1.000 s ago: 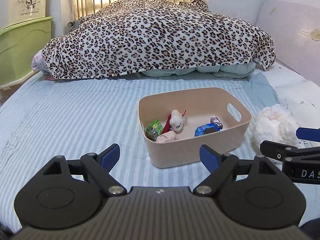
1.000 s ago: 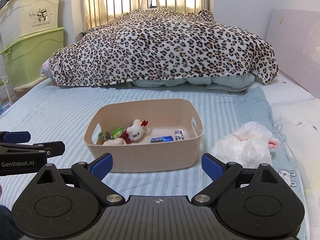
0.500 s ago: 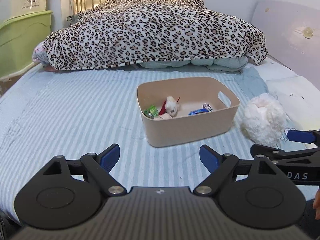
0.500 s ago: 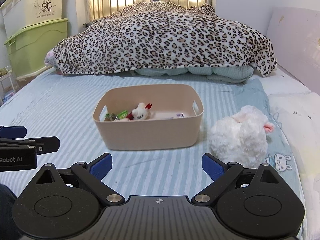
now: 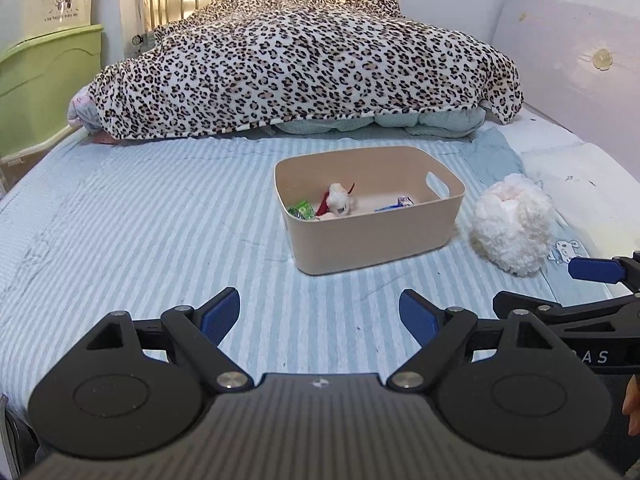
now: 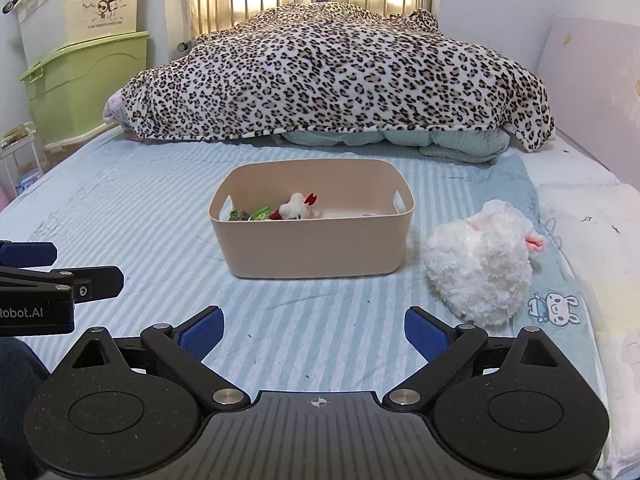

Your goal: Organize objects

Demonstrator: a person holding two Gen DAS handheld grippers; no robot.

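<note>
The bed (image 6: 120, 208) is the biggest thing here, with a striped blue sheet. A spotted blanket (image 6: 340, 76) is piled at the far end, out of the way, so the near part is free for tidying.

The bin (image 6: 312, 240) sits in the middle of the sheet, where both grippers can get to it. It is the place for small things. Inside it lie a small toy (image 6: 295, 207), a green packet (image 5: 303, 210) and a blue packet (image 5: 390, 207).

The fluffy toy (image 6: 478, 264) lies on the sheet just beside the bin, on its right side. It is not in the bin yet, so I think it goes in next.

The left gripper (image 5: 320, 316) has its fingers wide apart and holds nothing. The right gripper (image 6: 314, 332) is also wide apart and holds nothing. Both hang over the near sheet, well apart from the bin.

A second ago both grippers were closer to the bin and looked down into it more. Now they have pulled back and sit lower, so the bin looks farther away. The bin, its things and the fluffy toy have not moved.
</note>
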